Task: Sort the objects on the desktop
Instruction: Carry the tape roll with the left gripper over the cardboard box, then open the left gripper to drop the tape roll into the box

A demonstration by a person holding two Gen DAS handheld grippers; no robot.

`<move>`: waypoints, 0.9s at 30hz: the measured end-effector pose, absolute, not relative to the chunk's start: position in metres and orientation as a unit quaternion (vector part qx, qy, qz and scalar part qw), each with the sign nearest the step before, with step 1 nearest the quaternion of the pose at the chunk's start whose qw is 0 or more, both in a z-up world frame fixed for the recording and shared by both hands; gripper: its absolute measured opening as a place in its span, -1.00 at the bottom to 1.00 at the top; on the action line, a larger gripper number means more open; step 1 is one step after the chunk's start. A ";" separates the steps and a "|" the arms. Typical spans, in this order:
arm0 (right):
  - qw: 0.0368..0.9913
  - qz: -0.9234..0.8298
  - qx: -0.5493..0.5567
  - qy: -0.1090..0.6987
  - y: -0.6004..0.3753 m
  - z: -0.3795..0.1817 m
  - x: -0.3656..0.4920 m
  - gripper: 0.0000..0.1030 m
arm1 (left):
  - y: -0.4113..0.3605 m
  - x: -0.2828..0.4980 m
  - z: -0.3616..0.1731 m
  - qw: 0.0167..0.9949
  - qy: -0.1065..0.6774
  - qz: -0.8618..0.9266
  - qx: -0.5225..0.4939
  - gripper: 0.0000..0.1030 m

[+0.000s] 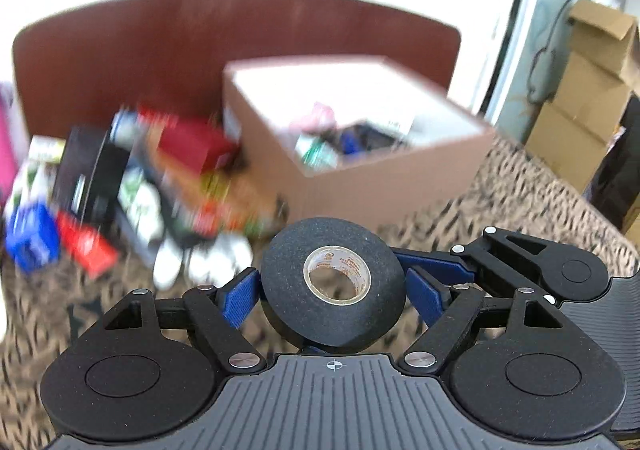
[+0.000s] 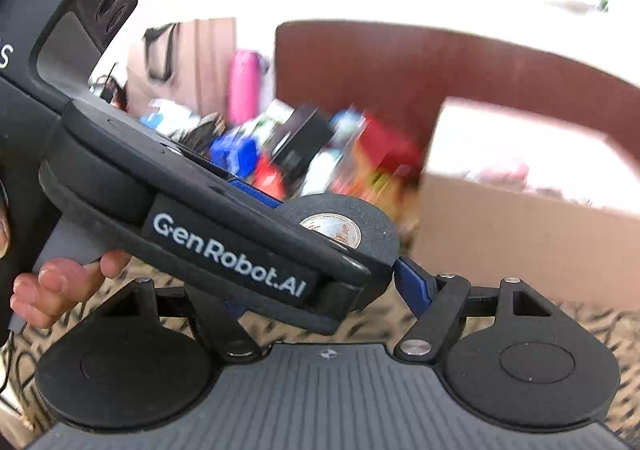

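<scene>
A black tape roll [image 1: 332, 282] with a pale printed core hangs above the patterned tablecloth [image 1: 520, 201]. My left gripper [image 1: 332, 290] is shut on it, its blue pads [image 1: 240, 298] pressing the roll's left and right sides. My right gripper comes in from the right, and one of its blue fingers [image 1: 436, 264] reaches the roll's far side. In the right wrist view the left gripper's body [image 2: 224, 250] crosses the picture and hides part of the tape roll [image 2: 360, 217]. My right gripper [image 2: 328, 270] is shut on the roll too; only its right pad [image 2: 414, 284] shows.
An open cardboard box [image 1: 380, 177] holding several small items stands just beyond the roll. To its left lies a blurred pile of packets and boxes [image 1: 140, 177]. A red-brown panel [image 1: 160, 49] backs the table. Stacked cartons [image 1: 588, 89] stand off right. A hand [image 2: 60, 286] grips the left gripper's handle.
</scene>
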State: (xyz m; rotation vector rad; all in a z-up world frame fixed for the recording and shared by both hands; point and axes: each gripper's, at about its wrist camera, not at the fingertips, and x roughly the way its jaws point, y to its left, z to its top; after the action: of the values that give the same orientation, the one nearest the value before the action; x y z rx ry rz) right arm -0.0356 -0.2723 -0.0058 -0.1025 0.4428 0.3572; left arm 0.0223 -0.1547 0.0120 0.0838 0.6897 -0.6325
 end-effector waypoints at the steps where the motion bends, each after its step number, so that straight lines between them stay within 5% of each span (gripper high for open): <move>1: 0.961 0.171 -0.049 0.210 -0.278 0.001 -0.032 0.52 | -0.161 0.026 0.020 0.894 0.322 -0.308 0.045 0.56; 12: 0.970 0.149 -0.075 0.176 -0.333 0.052 0.060 0.52 | -0.220 0.114 0.074 0.904 0.282 -0.321 0.032 0.57; 27: 0.935 0.180 -0.132 0.275 -0.356 0.037 0.193 0.52 | -0.250 0.249 0.037 0.891 0.340 -0.300 -0.004 0.57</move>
State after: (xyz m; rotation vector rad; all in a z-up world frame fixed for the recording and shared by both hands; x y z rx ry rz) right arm 0.1931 -0.3559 0.0371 -0.2688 0.5616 0.3684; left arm 0.2491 -0.2495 0.0374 -0.0080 0.7068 -0.6238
